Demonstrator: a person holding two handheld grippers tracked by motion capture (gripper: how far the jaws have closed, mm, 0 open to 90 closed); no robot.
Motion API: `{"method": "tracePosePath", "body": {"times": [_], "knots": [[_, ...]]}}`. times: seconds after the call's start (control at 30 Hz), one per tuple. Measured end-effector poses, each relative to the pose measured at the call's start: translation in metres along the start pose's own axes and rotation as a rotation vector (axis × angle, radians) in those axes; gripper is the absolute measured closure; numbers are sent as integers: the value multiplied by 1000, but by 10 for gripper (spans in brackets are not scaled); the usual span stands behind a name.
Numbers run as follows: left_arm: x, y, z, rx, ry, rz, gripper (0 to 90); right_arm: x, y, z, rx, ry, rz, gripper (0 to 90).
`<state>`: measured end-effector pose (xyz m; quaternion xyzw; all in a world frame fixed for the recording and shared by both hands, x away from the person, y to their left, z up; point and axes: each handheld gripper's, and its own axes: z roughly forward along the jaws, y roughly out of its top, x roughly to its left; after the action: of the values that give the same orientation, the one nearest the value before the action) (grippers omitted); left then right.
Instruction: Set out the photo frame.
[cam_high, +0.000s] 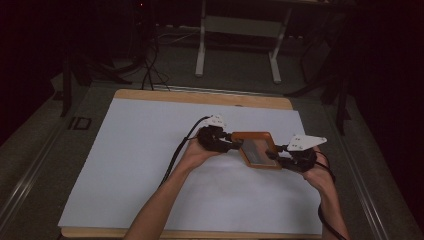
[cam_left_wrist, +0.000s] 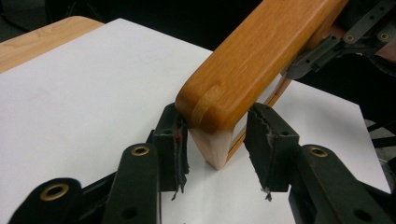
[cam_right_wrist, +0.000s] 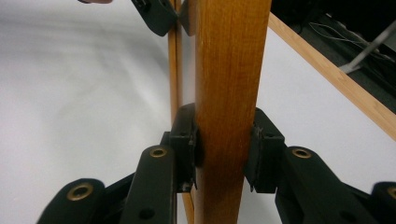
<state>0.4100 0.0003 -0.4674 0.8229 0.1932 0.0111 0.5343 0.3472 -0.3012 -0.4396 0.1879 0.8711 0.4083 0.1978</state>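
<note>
A wooden frame (cam_high: 253, 136) with rounded corners and a greyish inner panel is held tilted just above the white sheet, right of the middle. My left gripper (cam_high: 237, 144) grips its left corner. In the left gripper view the frame's corner (cam_left_wrist: 261, 51) sits between the jaws of the left gripper (cam_left_wrist: 218, 140), and both pads press on the wood. My right gripper (cam_high: 274, 153) is shut on the frame's right side. In the right gripper view the wooden bar (cam_right_wrist: 229, 56) runs upright, clamped in the right gripper (cam_right_wrist: 225, 145).
A white sheet (cam_high: 150, 165) covers most of the wooden table (cam_high: 200, 96). A cable (cam_high: 175, 155) trails from the left gripper across the sheet. Beyond the far edge stand a white desk frame (cam_high: 201, 50) and floor cables (cam_high: 150, 70).
</note>
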Motion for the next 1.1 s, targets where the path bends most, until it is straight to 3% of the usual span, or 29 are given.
{"method": "tracePosePath", "body": {"times": [0.17, 0.37, 0.47, 0.6, 0.77, 1.1], "knots": [[-2, 1, 2, -7, 1, 6, 611, -3, 1, -2, -18, -8, 26, 641], [-10, 6, 7, -14, -1, 31, 628, -4, 9, -9, -43, -17, 24, 645], [-8, 7, 9, -19, -25, 18, 622, -6, 8, -11, -35, -5, 26, 653], [-7, 8, 13, -35, -44, 9, 601, -7, 5, -14, -62, -2, 36, 656], [-10, 11, 22, -20, -32, 21, 572, -8, 6, -16, -75, 7, 40, 672], [-16, 14, 17, 7, -22, 56, 596, -9, 3, -18, -80, 43, 56, 681]]}}
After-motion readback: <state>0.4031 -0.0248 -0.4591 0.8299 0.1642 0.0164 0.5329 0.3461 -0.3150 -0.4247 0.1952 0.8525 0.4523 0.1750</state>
